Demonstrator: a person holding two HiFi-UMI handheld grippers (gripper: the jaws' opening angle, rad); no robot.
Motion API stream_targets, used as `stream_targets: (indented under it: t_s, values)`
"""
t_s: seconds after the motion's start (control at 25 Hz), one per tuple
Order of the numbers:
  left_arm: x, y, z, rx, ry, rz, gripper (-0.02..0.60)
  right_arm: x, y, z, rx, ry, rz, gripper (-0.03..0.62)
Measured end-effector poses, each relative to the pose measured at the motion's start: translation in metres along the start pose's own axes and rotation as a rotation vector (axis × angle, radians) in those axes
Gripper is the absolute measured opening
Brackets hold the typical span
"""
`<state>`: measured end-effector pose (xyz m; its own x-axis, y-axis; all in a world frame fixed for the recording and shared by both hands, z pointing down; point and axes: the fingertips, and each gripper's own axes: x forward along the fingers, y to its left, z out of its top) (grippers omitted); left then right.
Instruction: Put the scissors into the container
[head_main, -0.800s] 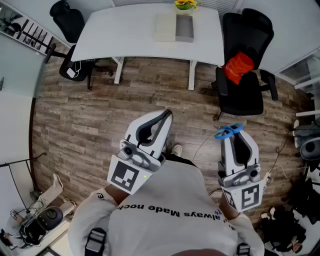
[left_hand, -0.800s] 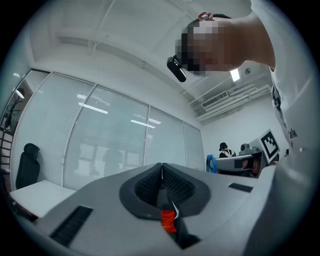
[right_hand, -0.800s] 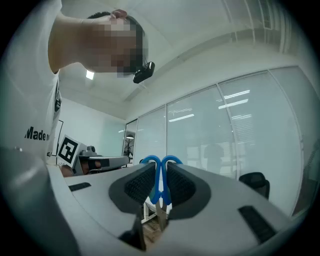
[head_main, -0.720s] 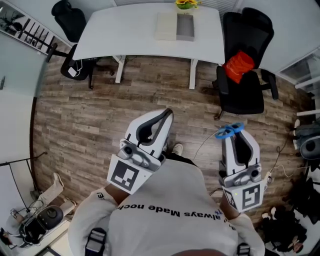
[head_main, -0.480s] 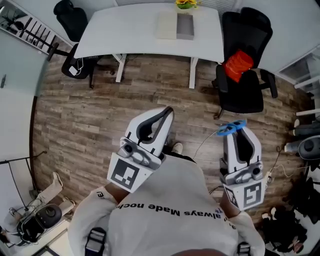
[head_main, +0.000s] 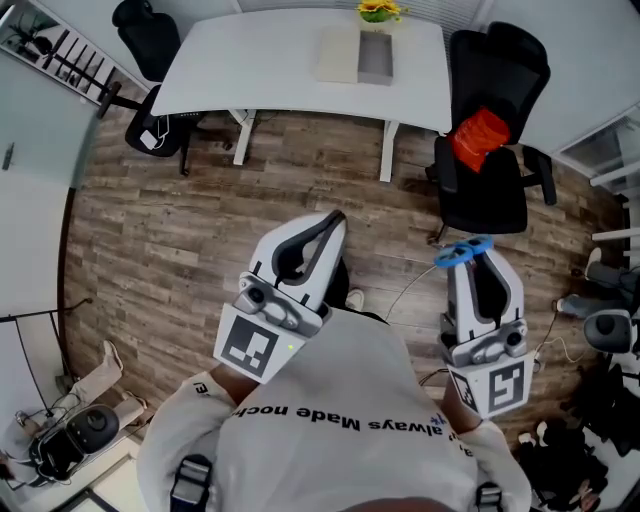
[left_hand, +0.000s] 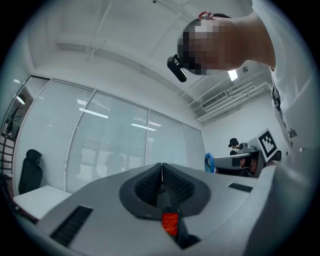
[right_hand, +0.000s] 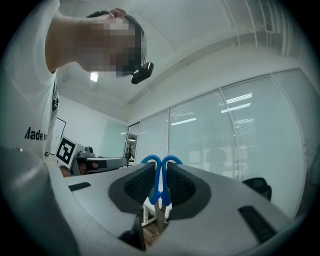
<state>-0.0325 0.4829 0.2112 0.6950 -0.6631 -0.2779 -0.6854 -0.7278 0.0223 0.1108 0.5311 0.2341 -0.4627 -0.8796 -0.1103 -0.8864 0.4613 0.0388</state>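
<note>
Head view looks steeply down — gripper views tilt upward (both catch the glass wall (left_hand: 115, 142)).

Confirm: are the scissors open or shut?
Shut: the right hand-held gripper clamps the scissors, with their blue handles pressed together.

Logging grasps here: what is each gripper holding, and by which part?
The right gripper clamps the scissors by their blue handles; the left gripper holds nothing.

Two grippers — the left gripper (head_main: 333, 220) and the right gripper (head_main: 477, 256). One pair of scissors (head_main: 452, 259). One white counter (head_main: 250, 70), bearing one grey container (head_main: 375, 57) and one beige box (head_main: 337, 55). Two black chairs — a left chair (head_main: 140, 28), a right chair (head_main: 500, 60).
</note>
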Motion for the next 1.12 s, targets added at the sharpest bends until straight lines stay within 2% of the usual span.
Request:
stream_targets:
  t_s: [0.48, 1.12]
  values:
    - [0.033, 0.056, -0.018, -0.030, 0.002, 0.001, 0.021, 0.061, -0.018, -0.010, -0.027, 0.018, -0.009, 0.080]
    - [0.078, 0.167, -0.024, -0.040, -0.008, 0.005, 0.021, 0.183, -0.033, -0.019, -0.042, 0.031, -0.007, 0.080]
